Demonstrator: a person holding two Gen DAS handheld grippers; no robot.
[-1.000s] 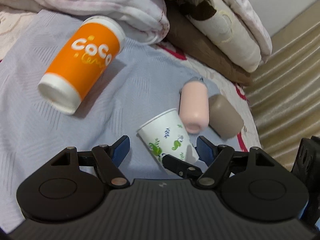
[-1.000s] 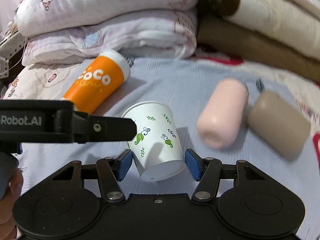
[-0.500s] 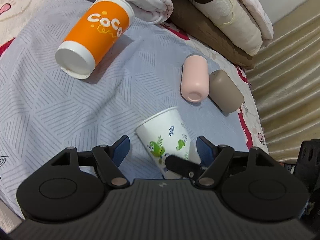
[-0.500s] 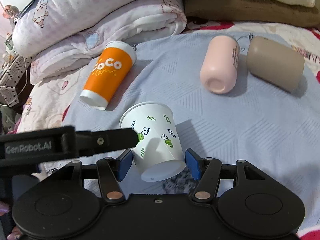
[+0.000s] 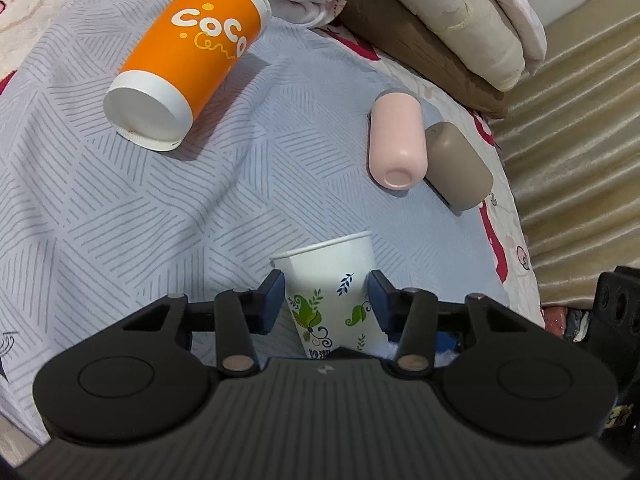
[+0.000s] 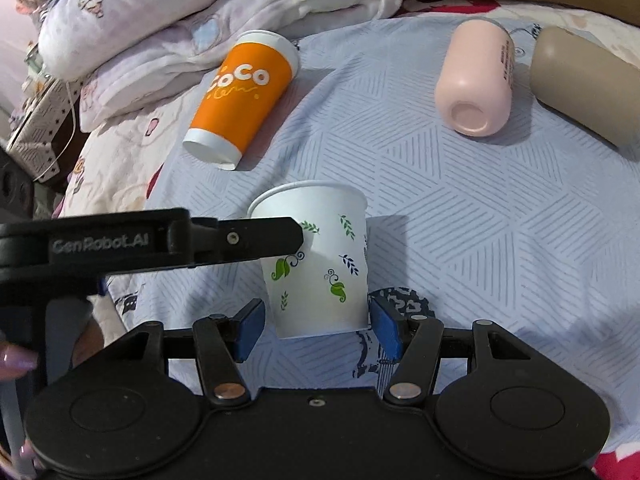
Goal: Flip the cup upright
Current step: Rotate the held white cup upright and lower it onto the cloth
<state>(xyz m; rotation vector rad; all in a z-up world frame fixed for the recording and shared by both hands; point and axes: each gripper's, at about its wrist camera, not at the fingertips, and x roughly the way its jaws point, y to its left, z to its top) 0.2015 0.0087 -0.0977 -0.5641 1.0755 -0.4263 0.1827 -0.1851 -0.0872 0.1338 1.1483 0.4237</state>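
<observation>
The white paper cup [image 5: 332, 280] with green and blue leaf prints stands close to upright on the grey-striped sheet [image 5: 120, 220] of the bed, rim up and base down, near the front edge of the sheet. The left gripper [image 5: 326, 298] is closed around its middle, both blue pads pressed against the cup wall; from the right wrist view the same gripper [image 6: 280, 238] reaches in from the left and crosses the upper part of the cup [image 6: 316, 256]. The right gripper [image 6: 316, 324] sits spread at the cup's base: its right pad looks to be just touching the lower wall, while the left pad stands a little off, though at this angle contact is hard to judge. Farther back on the sheet an orange cup [image 5: 188, 60] marked "COCO" lies on its side, its base toward the cameras. To the right, a pink bottle [image 5: 396, 140] and a taupe bottle [image 5: 458, 168] lie side by side, touching or nearly so. Folded quilts [image 6: 220, 20] are piled along the far edge of the bed.
</observation>
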